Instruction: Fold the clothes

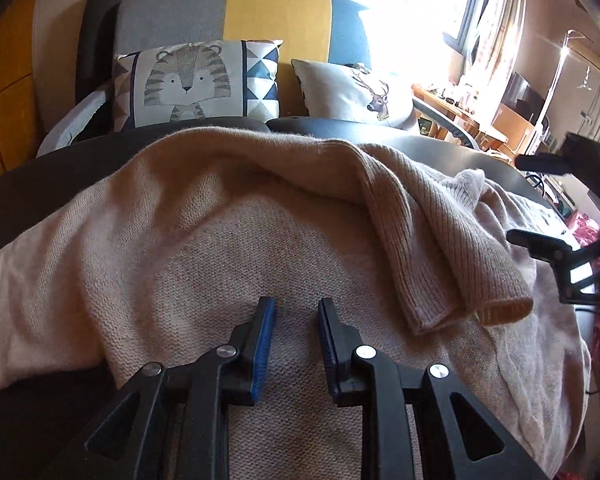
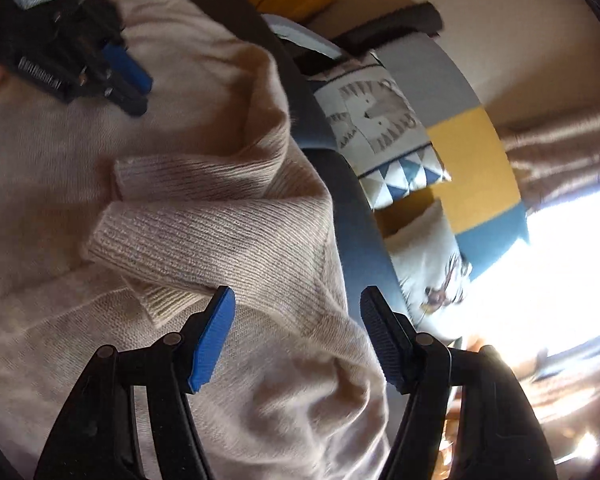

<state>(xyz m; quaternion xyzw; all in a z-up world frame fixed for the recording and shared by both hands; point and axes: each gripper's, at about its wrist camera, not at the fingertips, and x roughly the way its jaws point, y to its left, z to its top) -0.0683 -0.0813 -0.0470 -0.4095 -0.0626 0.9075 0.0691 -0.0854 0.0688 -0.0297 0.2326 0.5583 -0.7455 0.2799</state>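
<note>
Across dark table (image 1: 40, 408), fuzzy beige ribbed-knit sweater (image 1: 204, 232), both tools spread, empty.

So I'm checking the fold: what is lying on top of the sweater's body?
A ribbed sleeve lies folded across the beige sweater, its cuff showing. Whatever the sleeve covers, and the dark surface under the sweater, is mostly hidden.

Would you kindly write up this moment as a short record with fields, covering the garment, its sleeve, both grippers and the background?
garment: beige knit sweater, spread flat on a dark surface
sleeve: ribbed sleeve folded across the body, cuff toward the camera
left gripper: jaws narrowly apart over the sweater, nothing between the pads
right gripper: jaws wide, empty, over the sweater's edge
background: tiger cushion, deer cushion, on a sofa
</note>
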